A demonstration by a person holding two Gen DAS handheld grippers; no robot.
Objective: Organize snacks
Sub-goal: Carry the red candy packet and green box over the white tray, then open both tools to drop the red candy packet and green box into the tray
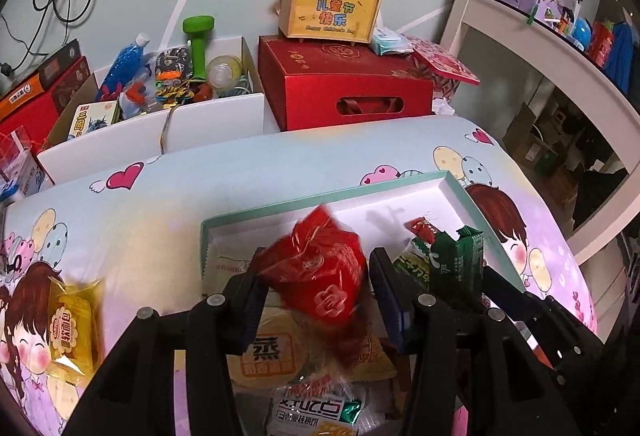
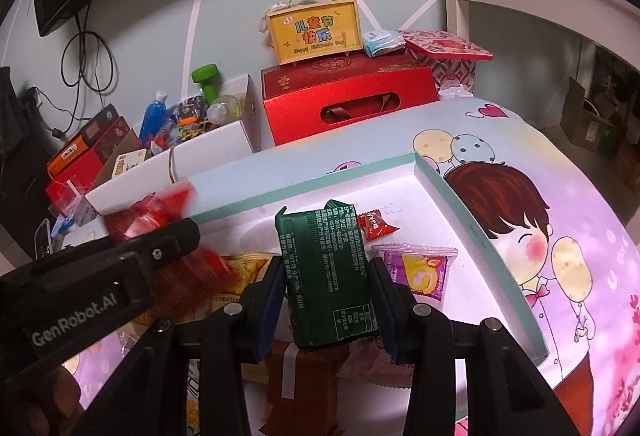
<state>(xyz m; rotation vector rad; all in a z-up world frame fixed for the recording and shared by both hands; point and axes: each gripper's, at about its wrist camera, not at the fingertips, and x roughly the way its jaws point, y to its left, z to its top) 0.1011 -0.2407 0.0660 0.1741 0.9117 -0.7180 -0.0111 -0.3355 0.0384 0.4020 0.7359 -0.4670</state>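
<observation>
Left gripper (image 1: 316, 286) is loosely bracketing a blurred red packet (image 1: 320, 268) above the tray (image 1: 320, 201). Right gripper (image 2: 328, 294), beside one marked "GenRobot.AI", is clamping a green packet (image 2: 326, 272).

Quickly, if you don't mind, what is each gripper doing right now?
Left gripper: red snack packet between its jaws; grip cannot be told.
Right gripper: closed on the green snack packet.

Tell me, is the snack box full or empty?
Partly filled: several snack packets lie in the teal box, with bare white bottom still showing.
</observation>
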